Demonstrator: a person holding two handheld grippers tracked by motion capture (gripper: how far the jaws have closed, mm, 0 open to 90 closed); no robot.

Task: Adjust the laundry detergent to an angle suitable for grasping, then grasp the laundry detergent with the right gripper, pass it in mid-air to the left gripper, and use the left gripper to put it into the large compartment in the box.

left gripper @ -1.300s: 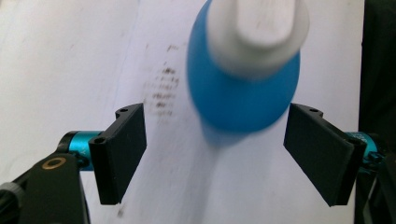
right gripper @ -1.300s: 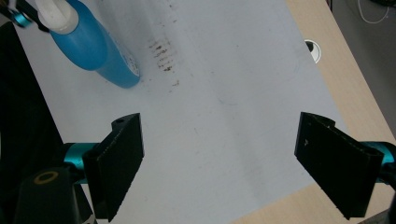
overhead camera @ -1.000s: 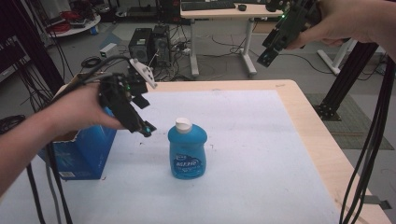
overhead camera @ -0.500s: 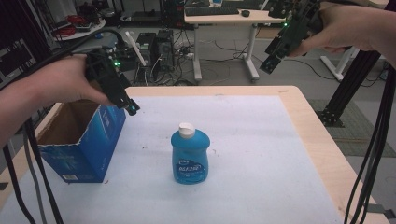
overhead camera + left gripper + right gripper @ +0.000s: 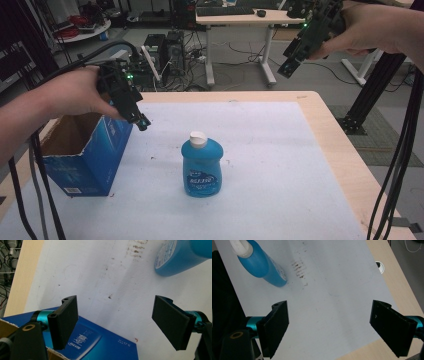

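A blue dish-soap bottle with a white cap stands upright in the middle of the white mat. To its left sits an open blue cardboard box. My left gripper hovers above the box's near right corner, open, nothing between its jaws. The left gripper view looks past that gripper down on the box's side and the bottle's base. My right gripper is held high over the table's far right, open and empty. From there, in the right gripper view, the bottle lies beyond the right gripper.
The white mat covers most of the wooden table, whose right edge has a cable hole. Black cables hang at the right, more at the left. Desks and computer gear stand on the floor behind.
My left gripper has drawn back a little to the left, away from the bottle and toward the box's top. The right gripper has stayed where it was.
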